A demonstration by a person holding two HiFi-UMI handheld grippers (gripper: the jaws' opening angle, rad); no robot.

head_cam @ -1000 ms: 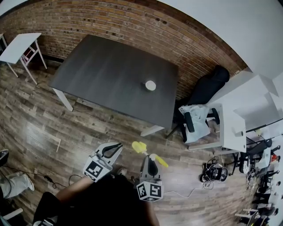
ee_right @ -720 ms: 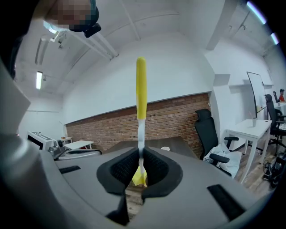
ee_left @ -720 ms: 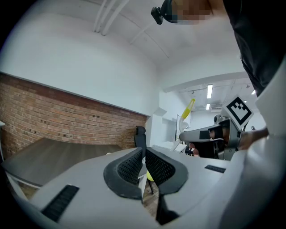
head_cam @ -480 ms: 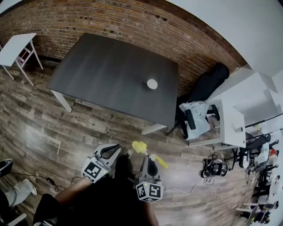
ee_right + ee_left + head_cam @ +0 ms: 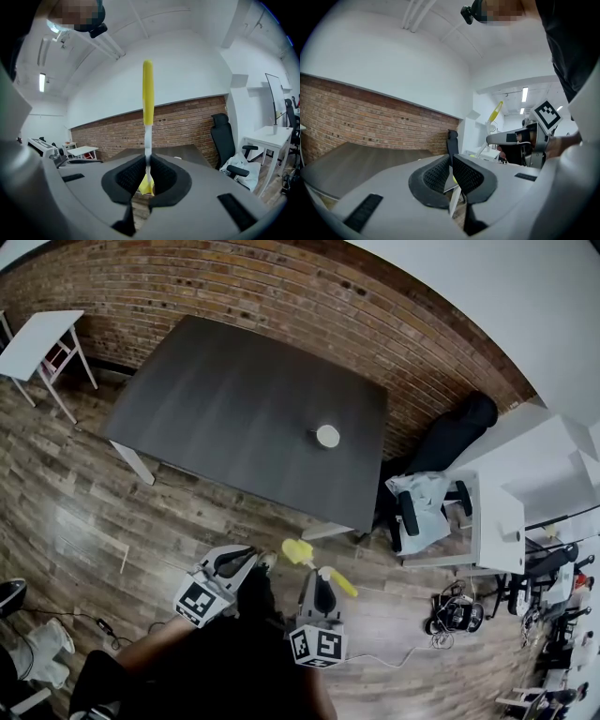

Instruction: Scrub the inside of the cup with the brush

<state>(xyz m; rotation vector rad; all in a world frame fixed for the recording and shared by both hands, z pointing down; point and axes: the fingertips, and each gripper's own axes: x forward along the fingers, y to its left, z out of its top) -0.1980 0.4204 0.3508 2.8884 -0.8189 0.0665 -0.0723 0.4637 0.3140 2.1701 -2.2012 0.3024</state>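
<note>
Far off to the left of both tools a small white table (image 5: 37, 338) stands on the wooden floor (image 5: 84, 512) by the brick wall (image 5: 234, 287); the left tool (image 5: 247, 559) hangs low over the floor, short of the dark table (image 5: 216, 399), and its own view shows the left tool (image 5: 451, 164) clenched, pads together with nothing caught between them; just to its right, nearly level with it, the brush (image 5: 319, 568) lies slantwise in the air, its yellow head nearest the left tool and its yellow handle reaching away past the right tool (image 5: 321, 577); the right tool (image 5: 148, 171) is clamped on the brush (image 5: 147, 93) at its thin white neck, with the yellow handle rising above the pads and the yellow head showing below them; from the left tool's view the right tool (image 5: 513, 138) sits off to the side with the brush (image 5: 496, 111) sticking up from it; the cup (image 5: 326, 436), white and upright, stands on the dark table well ahead of both tools, almost straight beyond the right tool and toward the table's right end, well apart from the brush; further right of the right tool a black office chair (image 5: 422, 507) stands on the floor beside the table's corner
</note>
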